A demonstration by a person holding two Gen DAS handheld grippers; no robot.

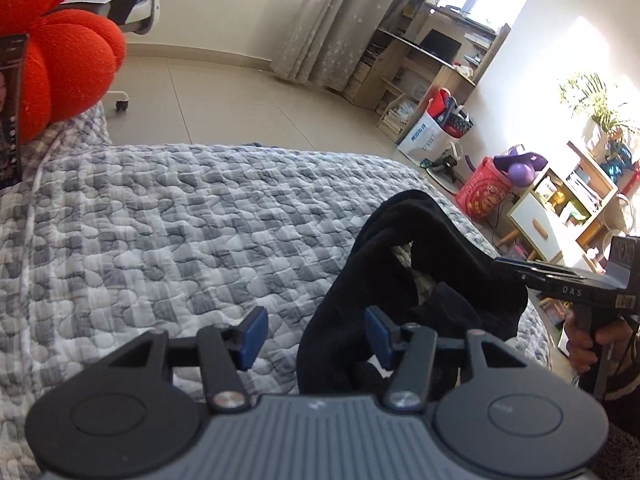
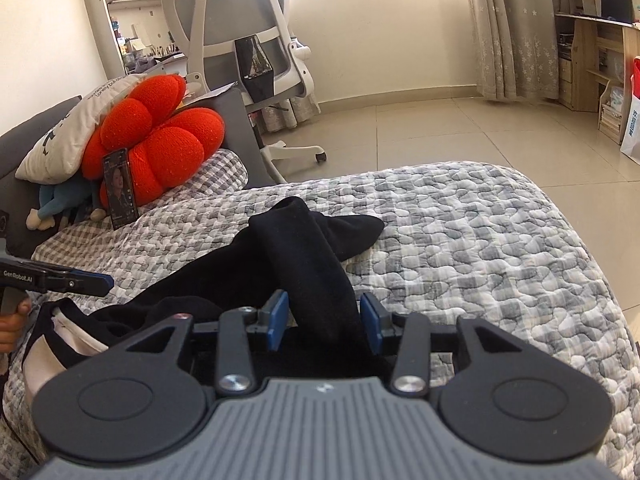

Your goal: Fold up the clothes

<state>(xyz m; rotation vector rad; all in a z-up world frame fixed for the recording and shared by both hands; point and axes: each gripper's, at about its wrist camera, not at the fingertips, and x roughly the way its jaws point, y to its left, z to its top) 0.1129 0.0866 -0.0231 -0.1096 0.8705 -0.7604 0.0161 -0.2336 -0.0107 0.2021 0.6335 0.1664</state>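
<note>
Your black garment [image 2: 304,264] runs under the right claw's body [image 2: 324,326] in the right wrist view, so its near end is hidden from you. The pale cloth [image 2: 44,360] at lower left is cut by the frame edge. In the left wrist view the red cushion [image 1: 68,60] is cropped, and the hand [image 1: 580,340] is mostly hidden behind its grip.

We see a beige tiled floor [image 2: 420,128], a white office chair [image 2: 248,32] at eleven o'clock, curtains [image 2: 516,28] at one o'clock, and sunlit wooden shelves [image 1: 420,64].
</note>
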